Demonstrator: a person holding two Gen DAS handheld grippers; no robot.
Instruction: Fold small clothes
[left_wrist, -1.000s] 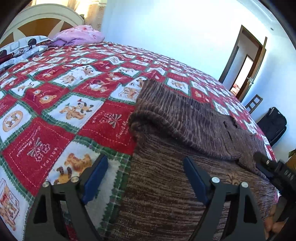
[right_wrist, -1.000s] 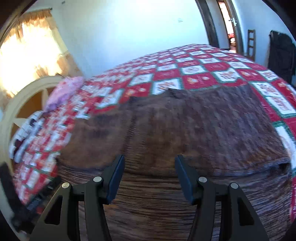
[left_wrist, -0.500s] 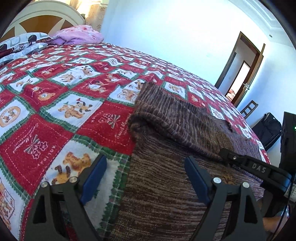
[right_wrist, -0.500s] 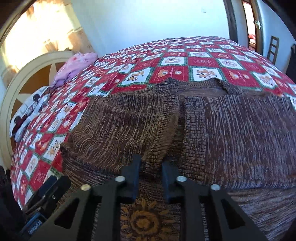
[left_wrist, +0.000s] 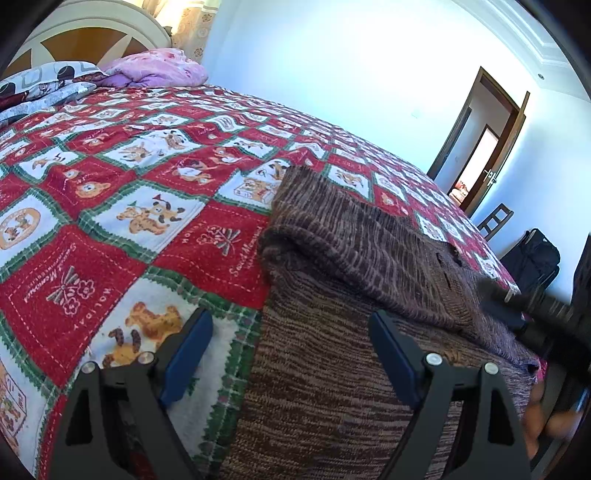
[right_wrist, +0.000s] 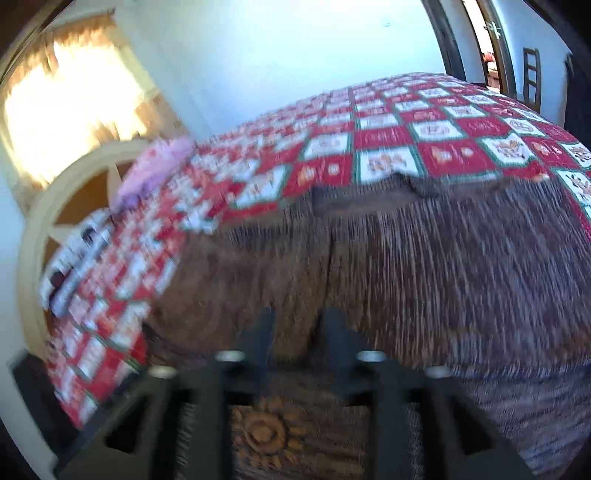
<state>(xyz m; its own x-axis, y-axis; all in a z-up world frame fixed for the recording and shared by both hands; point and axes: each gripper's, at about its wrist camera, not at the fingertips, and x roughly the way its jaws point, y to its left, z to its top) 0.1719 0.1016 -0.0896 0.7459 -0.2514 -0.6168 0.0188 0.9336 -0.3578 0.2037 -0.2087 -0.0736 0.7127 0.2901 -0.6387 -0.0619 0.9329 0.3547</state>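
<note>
The left gripper (left_wrist: 290, 354) hangs low over the near edge of the bed, its blue-padded fingers (left_wrist: 186, 356) spread wide with nothing between them; one finger sits over the patchwork quilt (left_wrist: 122, 225), the other over the brown knitted sweater (left_wrist: 354, 373). It looks forward across the bed at a shallow angle, level with the cloth. The right gripper (right_wrist: 297, 332) is pitched down onto the sweater (right_wrist: 424, 273), its black fingers (right_wrist: 258, 334) drawn narrow and pinching a raised ridge of the knit; this view is blurred, so the exact edge it grips cannot be told. From the left wrist view the right gripper (left_wrist: 517, 306) shows as a dark smear at the garment's far side.

The sweater lies flat on the red, white and green quilt near the bed's near edge. Its long axis runs away from the left gripper toward the doorway (left_wrist: 480, 147). One side panel is folded over the body, forming a thick rolled edge (left_wrist: 280, 240) that faces the headboard (left_wrist: 74, 40). An orange sun motif (right_wrist: 264, 432) shows on the knit just below the right gripper
</note>
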